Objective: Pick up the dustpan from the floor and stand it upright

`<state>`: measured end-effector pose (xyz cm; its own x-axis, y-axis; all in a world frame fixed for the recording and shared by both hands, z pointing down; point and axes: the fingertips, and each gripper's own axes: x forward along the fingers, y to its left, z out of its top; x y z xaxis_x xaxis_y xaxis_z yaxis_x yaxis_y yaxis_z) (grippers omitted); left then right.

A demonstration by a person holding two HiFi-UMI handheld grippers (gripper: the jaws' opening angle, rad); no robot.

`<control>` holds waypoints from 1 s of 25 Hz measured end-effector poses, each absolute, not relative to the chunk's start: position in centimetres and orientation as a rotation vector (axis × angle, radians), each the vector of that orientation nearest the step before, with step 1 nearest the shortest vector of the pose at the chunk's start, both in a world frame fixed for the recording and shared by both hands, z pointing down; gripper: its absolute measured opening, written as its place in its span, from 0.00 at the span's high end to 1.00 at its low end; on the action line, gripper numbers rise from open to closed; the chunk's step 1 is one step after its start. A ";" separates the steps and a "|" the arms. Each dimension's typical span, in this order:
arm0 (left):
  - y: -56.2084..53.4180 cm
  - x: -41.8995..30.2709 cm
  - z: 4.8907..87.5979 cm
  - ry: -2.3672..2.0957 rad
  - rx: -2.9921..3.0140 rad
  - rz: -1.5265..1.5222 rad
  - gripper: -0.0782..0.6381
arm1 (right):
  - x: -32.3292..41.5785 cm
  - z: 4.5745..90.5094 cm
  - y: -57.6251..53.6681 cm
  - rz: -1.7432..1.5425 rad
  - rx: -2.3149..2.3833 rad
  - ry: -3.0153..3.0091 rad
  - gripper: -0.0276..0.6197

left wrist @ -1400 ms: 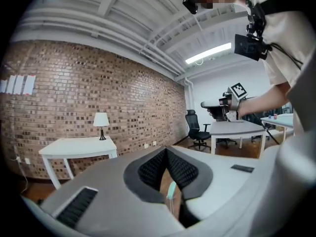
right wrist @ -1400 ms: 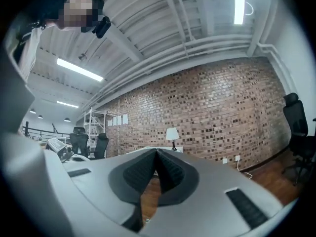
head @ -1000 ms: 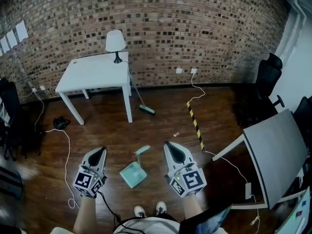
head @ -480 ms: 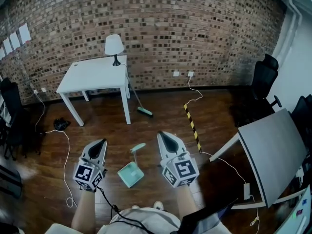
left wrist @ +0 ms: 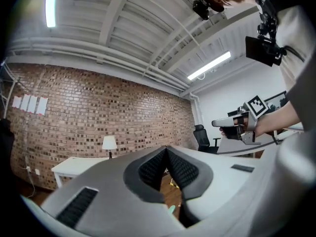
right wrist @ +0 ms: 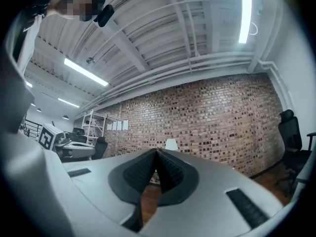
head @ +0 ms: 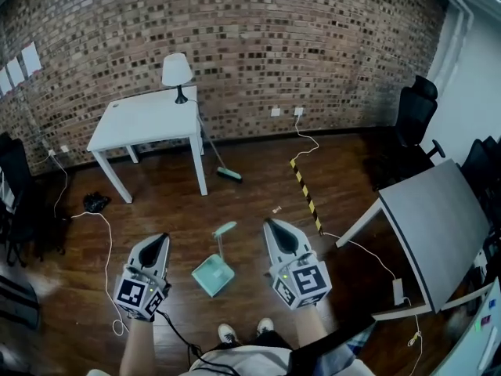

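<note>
A mint-green dustpan (head: 213,275) lies flat on the dark wooden floor, its long handle (head: 225,230) pointing toward the brick wall. My left gripper (head: 160,240) hovers to its left and my right gripper (head: 275,228) to its right, both well above the floor and apart from it. Both are held level, pointing at the wall. In the left gripper view the left gripper's (left wrist: 167,149) ribbed pads meet at the tip with nothing between them. The right gripper's (right wrist: 157,152) pads also meet, holding nothing.
A white table (head: 149,120) with a lamp (head: 176,69) stands by the brick wall, and a broom (head: 225,172) leans on its right leg. A yellow-black strip (head: 304,194), white cables (head: 106,249), a grey table (head: 430,214) and office chairs (head: 415,114) are around.
Both grippers have drifted a little forward and upward with the person's step, still shut. The dustpan lies where it was.
</note>
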<state>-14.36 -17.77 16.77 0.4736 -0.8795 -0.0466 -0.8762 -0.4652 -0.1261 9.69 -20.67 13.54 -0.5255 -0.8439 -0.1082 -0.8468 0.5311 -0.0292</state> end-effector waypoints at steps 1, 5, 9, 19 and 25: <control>-16.9 -14.5 16.6 1.541 -2.582 -0.036 0.88 | 9.9 13.7 -20.0 0.032 -1.477 2.653 0.95; -13.1 -14.6 16.7 1.562 -2.581 -0.068 0.88 | 11.0 13.7 -16.6 0.008 -1.493 2.643 0.95; -8.7 -13.0 18.5 1.540 -2.598 -0.173 0.88 | 12.7 13.6 -12.6 -0.021 -1.502 2.627 0.95; 9.9 -1.1 19.3 1.590 -2.594 -0.134 0.88 | 22.6 13.6 6.2 0.016 -1.434 2.655 0.95; 21.1 4.9 20.7 1.664 -2.581 -0.177 0.88 | 28.6 15.2 17.1 -0.036 -1.400 2.686 0.95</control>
<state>4.90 21.15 20.73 0.4089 -0.9105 0.0611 -0.9030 -0.4133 -0.1173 28.56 17.13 15.19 -0.5678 -0.8184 -0.0884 -0.8157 0.5738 -0.0730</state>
